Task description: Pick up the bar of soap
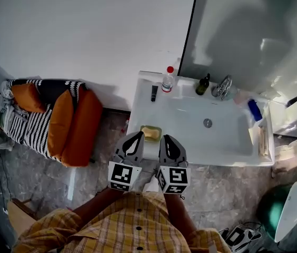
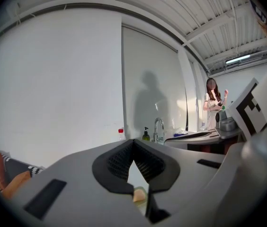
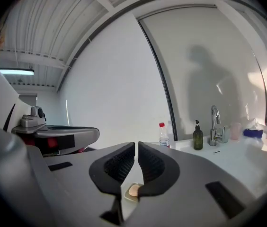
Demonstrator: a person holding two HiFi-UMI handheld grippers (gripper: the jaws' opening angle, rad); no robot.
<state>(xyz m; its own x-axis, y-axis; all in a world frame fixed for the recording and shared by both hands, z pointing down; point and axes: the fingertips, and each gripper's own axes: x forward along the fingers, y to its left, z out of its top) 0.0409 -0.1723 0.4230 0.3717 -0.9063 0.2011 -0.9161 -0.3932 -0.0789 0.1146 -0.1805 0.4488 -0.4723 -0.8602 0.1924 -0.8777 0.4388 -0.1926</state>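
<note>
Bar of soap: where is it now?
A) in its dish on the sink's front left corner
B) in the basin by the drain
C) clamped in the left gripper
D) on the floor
A: the soap lies in its dish on the front left corner of the sink, with nothing gripping it.

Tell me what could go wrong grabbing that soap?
The left hand-held gripper and right hand-held gripper are shut; shut jaws could shove the pale yellow bar of soap. Its small green dish sits near the front edge of the white sink, so a bump might knock it off.
</note>
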